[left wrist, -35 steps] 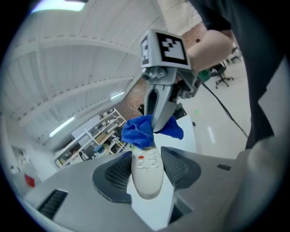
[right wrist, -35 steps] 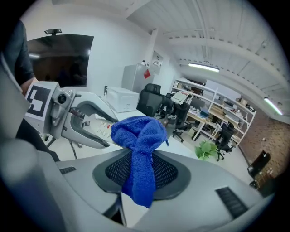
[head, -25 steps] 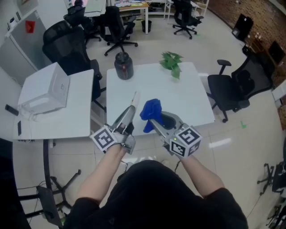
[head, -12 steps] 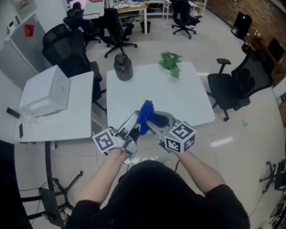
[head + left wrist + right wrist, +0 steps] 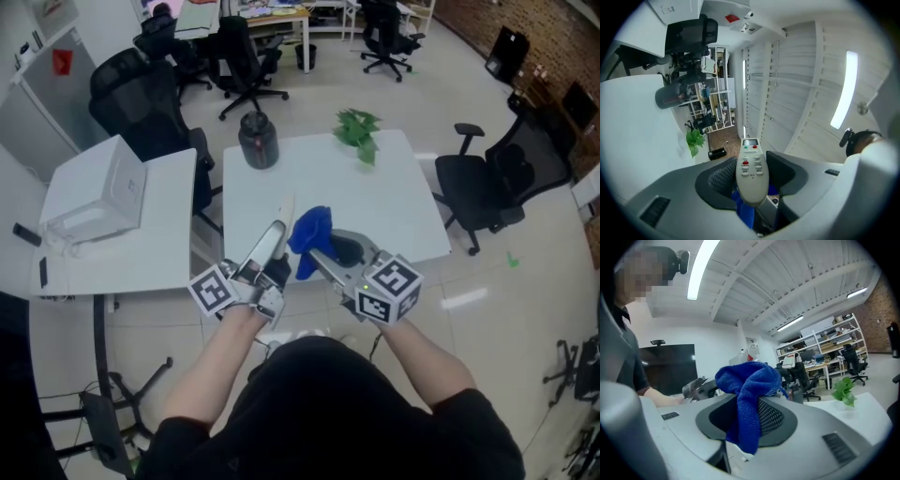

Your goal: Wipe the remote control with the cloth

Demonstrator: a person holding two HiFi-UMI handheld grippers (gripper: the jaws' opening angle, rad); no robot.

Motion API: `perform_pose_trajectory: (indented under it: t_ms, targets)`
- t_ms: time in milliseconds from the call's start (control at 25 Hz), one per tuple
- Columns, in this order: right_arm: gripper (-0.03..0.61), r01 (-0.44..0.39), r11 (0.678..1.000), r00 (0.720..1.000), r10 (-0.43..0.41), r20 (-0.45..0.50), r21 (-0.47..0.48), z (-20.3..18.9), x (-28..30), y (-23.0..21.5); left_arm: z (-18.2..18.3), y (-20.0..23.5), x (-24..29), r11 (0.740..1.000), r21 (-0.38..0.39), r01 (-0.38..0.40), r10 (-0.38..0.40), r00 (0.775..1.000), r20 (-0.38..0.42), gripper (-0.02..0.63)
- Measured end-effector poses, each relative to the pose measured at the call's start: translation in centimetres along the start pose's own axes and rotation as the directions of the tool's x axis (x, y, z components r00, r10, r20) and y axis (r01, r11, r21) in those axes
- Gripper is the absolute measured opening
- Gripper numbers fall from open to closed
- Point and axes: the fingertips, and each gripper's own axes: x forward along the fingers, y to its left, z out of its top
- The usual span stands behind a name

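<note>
Back off to the right goes the cloth [image 5: 309, 232]. Half a second ago it was bunched up against the remote control [image 5: 281, 214], and now the two are sitting side by side again, much as they were a second ago.

I'm gripping the remote in my left gripper [image 5: 270, 246], with both jaws clamped on its sides near the lower end. The buttons are facing the camera and the little screen end is sticking out well past the fingertips. From the head view the remote is slanting up and away from me, over the near edge of the white table [image 5: 394, 206].

I'm holding the blue cloth in my right gripper [image 5: 323, 255], jaws pinched on it. A thick fold is bulging up over the fingertips and a tail is hanging down between the pads. It's sitting just to the right of the remote. Whether the fabric is brushing the plastic right now, I can't tell, though some blue is showing under the remote's near end in the left gripper view.

Both grippers are close together in front of my chest, marker cubes turned up towards my head. Further back on the table, a small green plant [image 5: 359, 131] and a dark jar [image 5: 260, 139] are standing well clear of us.
</note>
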Motion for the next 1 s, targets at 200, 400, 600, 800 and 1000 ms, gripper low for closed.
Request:
perform_pose_trajectory:
  t_ms: [200,400,600,800,1000]
  targets:
    - [0.124,-0.1,0.995,0.993,0.099,-0.058,-0.01,-2.4,1.6,3.4,0.5,-0.7,0.6,1.0,-0.001,0.013,-0.013,1.0,0.004,0.202]
    - [0.124,-0.047,0.999,0.998,0.047,-0.052,0.004,-1.7,1.1,1.3,-2.2,-0.3,0.1,1.0,-0.017,0.0,-0.001,0.995,-0.095,0.202]
    - [0.124,0.03,0.999,0.999,-0.029,-0.017,0.029,-0.3,0.0,-2.4,-4.7,-0.2,-0.4,1.0,-0.024,0.002,-0.006,0.983,-0.182,0.204]
    - [0.124,0.063,0.998,0.998,-0.063,-0.007,0.024,0.3,-0.8,-3.8,-6.1,0.2,-0.6,1.0,-0.03,-0.005,-0.001,0.976,-0.216,0.202]
    - [0.124,0.155,0.988,0.987,-0.155,-0.041,-0.005,-1.1,-2.5,-5.1,-4.2,3.1,-1.4,0.955,0.265,-0.132,0.184,0.966,-0.181,0.202]
